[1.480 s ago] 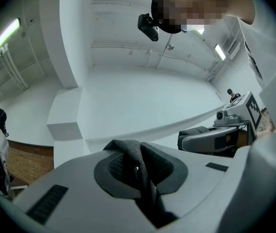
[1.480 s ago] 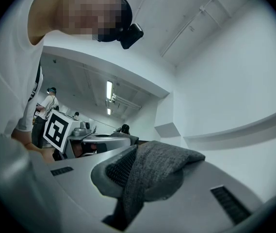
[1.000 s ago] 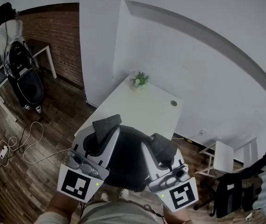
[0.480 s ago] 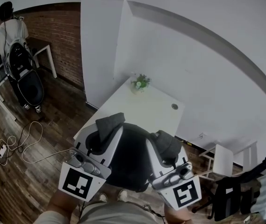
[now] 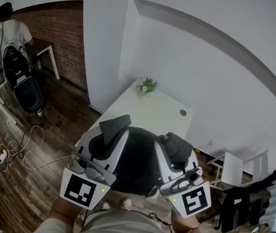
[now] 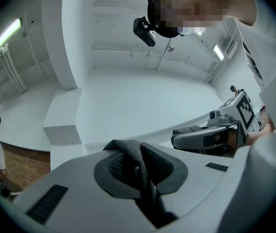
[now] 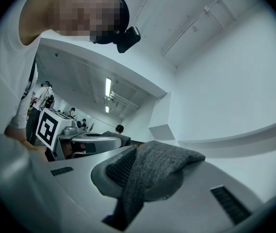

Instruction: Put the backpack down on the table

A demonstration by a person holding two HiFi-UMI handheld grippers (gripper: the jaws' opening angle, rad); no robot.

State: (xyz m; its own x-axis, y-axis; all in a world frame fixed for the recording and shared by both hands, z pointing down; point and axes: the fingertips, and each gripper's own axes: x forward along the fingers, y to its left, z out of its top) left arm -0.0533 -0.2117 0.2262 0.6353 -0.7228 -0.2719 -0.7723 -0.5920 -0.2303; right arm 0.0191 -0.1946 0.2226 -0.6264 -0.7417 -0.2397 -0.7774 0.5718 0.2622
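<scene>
A black backpack (image 5: 137, 160) hangs between my two grippers, over the near edge of the white table (image 5: 152, 111). My left gripper (image 5: 109, 136) is shut on a dark fabric strap (image 5: 113, 126), which in the left gripper view bunches up between the jaws as a strap (image 6: 137, 165) in my left gripper (image 6: 138, 174). My right gripper (image 5: 174, 152) is shut on the other grey strap (image 5: 177, 145). In the right gripper view that strap (image 7: 153, 171) folds over the tip of my right gripper (image 7: 138, 181). The bag's lower part is hidden behind the grippers.
A small potted plant (image 5: 146, 86) and a round cable hole (image 5: 183, 112) are at the table's far end, against the wall and white pillar (image 5: 104, 47). A person (image 5: 10, 42) stands at a desk far left. Cables (image 5: 21, 149) lie on the floor. Chairs (image 5: 232, 163) stand right.
Both grippers and the backpack have shifted forward toward the table, a little further over its near edge. The person at the far left has moved slightly.
</scene>
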